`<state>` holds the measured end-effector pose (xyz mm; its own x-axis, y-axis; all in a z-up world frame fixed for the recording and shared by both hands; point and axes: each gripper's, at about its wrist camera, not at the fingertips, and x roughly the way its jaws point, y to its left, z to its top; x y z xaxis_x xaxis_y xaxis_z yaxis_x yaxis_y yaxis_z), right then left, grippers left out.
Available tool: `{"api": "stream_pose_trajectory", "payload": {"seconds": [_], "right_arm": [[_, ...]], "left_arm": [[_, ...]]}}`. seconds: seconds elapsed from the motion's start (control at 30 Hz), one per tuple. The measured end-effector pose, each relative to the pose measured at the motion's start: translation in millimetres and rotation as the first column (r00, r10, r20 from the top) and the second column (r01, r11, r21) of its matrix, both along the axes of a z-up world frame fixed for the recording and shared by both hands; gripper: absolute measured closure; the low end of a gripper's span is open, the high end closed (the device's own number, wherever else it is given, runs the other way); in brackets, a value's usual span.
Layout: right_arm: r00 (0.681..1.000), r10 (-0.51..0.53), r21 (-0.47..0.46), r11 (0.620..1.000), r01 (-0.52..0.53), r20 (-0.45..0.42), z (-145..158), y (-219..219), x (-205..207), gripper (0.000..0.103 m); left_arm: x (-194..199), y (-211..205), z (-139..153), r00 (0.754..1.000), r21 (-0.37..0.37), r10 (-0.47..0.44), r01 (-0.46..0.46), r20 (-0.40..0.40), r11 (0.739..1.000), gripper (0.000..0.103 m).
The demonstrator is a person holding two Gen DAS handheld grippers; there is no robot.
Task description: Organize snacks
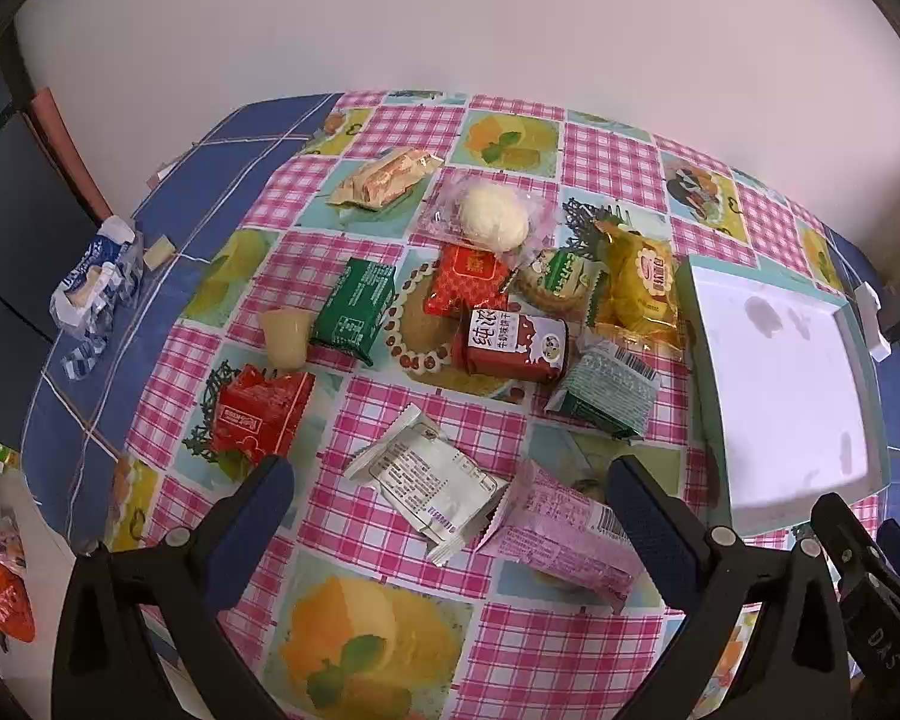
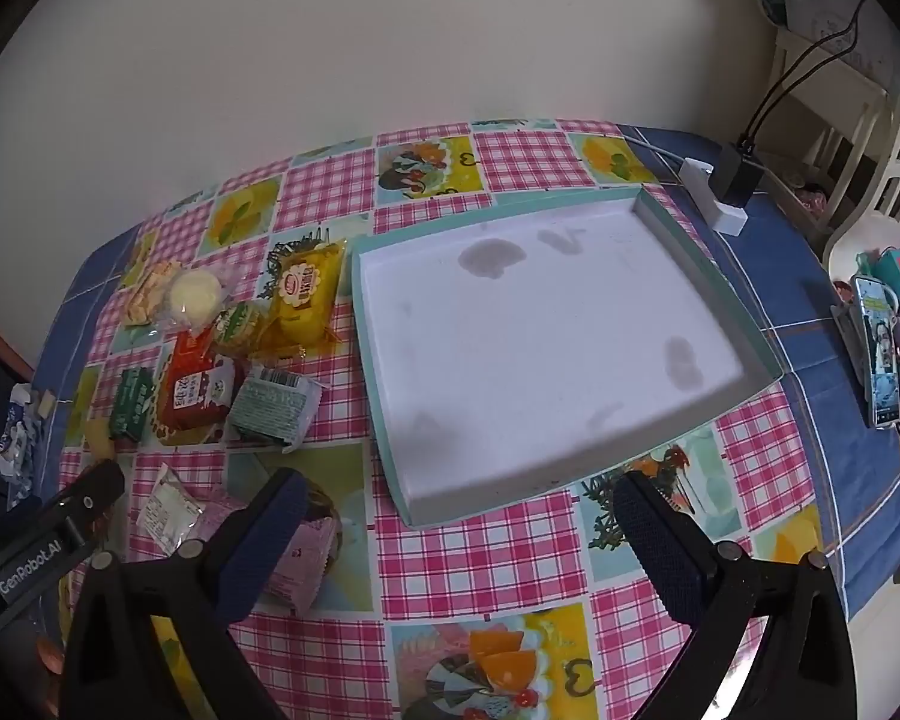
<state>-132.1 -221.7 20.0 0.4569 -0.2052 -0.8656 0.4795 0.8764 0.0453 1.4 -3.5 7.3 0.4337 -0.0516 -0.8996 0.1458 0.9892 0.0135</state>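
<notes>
Several wrapped snacks lie on the checked tablecloth: a white packet (image 1: pixel 429 483), a pink packet (image 1: pixel 561 531), a red bag (image 1: pixel 258 417), a green box (image 1: pixel 357 309), a red milk-biscuit pack (image 1: pixel 513 345), a yellow bag (image 1: pixel 642 285) and a white bun (image 1: pixel 492 219). An empty white tray with teal rim (image 2: pixel 546 336) sits to their right; it also shows in the left wrist view (image 1: pixel 786 396). My left gripper (image 1: pixel 450 486) is open above the white and pink packets. My right gripper (image 2: pixel 456 510) is open over the tray's near edge, holding nothing.
A blue-white wrapper (image 1: pixel 93 285) lies at the table's left edge. A white charger with black plug (image 2: pixel 723 186) sits behind the tray. A phone (image 2: pixel 879 354) and small items stand at the far right. A wall runs behind the table.
</notes>
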Motion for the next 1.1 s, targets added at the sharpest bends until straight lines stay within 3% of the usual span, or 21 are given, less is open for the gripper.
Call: {"api": "stream_pose_trajectory", "payload": {"seconds": [0.27, 0.53, 0.8, 1.1], "right_arm": [[1.000, 0.005, -0.001, 1.000, -0.005, -0.003, 3.4, 2.5, 1.1, 0.000], [1.000, 0.006, 0.004, 1.000, -0.006, -0.008, 0.1, 1.8, 1.8, 0.000], [1.000, 0.007, 0.007, 1.000, -0.007, -0.016, -2.9, 2.1, 4.1, 0.000], [1.000, 0.010, 0.010, 1.000, -0.010, -0.013, -4.0, 2.2, 5.3, 0.000]], "left_arm": [[3.4, 2.0, -2.5, 1.000, -0.034, 0.002, -0.002, 0.004, 0.999, 0.000], [4.3, 6.2, 0.5, 0.998, -0.071, 0.020, -0.015, 0.067, 0.997, 0.000], [7.8, -2.3, -8.0, 1.000, -0.017, -0.005, 0.005, 0.031, 1.000, 0.000], [10.3, -0.3, -17.6, 1.000, -0.026, 0.004, -0.004, -0.017, 1.000, 0.000]]}}
